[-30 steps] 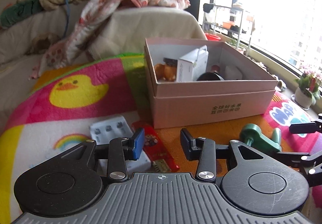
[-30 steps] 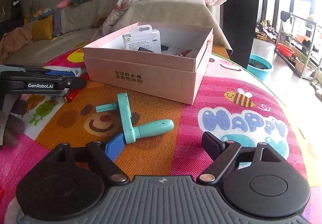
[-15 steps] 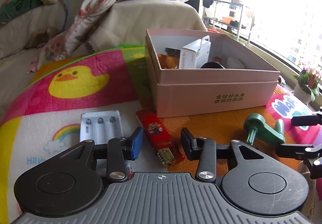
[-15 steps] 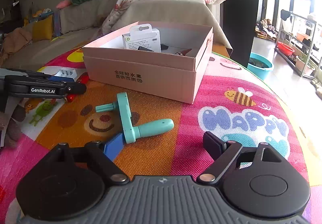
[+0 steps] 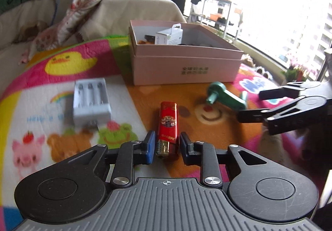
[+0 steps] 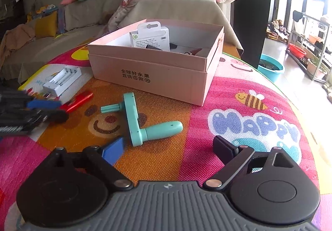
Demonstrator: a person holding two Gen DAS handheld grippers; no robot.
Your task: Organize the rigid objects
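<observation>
Bare mat (image 6: 207,106) beside pink box (image 6: 166,77)

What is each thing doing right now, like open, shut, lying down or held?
Pink box: open, no lid, things inside.
Red lighter: flat on the mat, its end between the left gripper's pads, gaps both sides.
Left gripper: just been closing.
Right gripper: wide open, empty.
Teal crank handle: lying loose.
White battery charger: lying flat.

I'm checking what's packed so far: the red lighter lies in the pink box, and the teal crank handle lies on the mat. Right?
Not quite. The red lighter lies on the mat, between the left gripper fingers, outside the pink box, as the left wrist view shows. The teal crank handle does lie on the mat.
</observation>
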